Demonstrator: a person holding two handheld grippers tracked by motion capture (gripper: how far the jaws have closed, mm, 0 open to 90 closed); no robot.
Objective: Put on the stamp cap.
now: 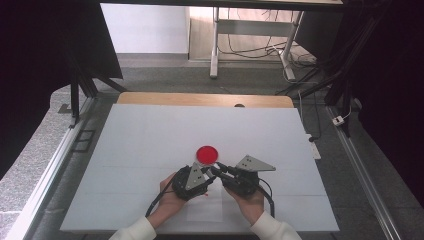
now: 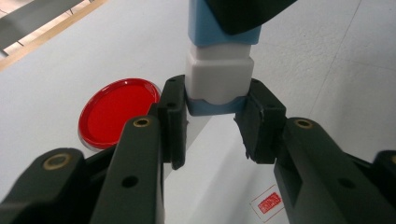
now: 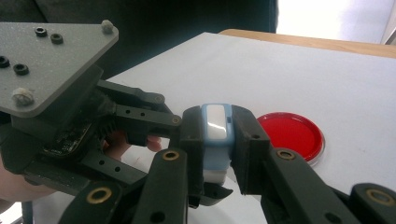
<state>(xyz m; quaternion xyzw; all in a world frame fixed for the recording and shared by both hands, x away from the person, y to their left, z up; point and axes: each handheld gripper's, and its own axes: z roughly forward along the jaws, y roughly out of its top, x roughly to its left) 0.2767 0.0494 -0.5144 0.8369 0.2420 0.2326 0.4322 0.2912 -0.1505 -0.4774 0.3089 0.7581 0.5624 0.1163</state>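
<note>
Black jaws of the right gripper clamp the blue-and-white stamp; the left gripper pinches its white cap end. Pulling crookedly could fling the cap, or smear ink beside the red ink pad.

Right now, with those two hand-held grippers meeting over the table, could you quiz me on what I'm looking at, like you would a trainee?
1. True or false: the red dish lies flat on the white table.
2. What do both hand-held grippers clamp? A) the blue-and-white stamp B) the dish C) a cable
3. Fill in: on the paper sheet sits a small ____ stamp print.

Key: 1 true. 2 A: the left hand-held gripper holds its white end, the right hand-held gripper its blue end. 3 red.
</note>
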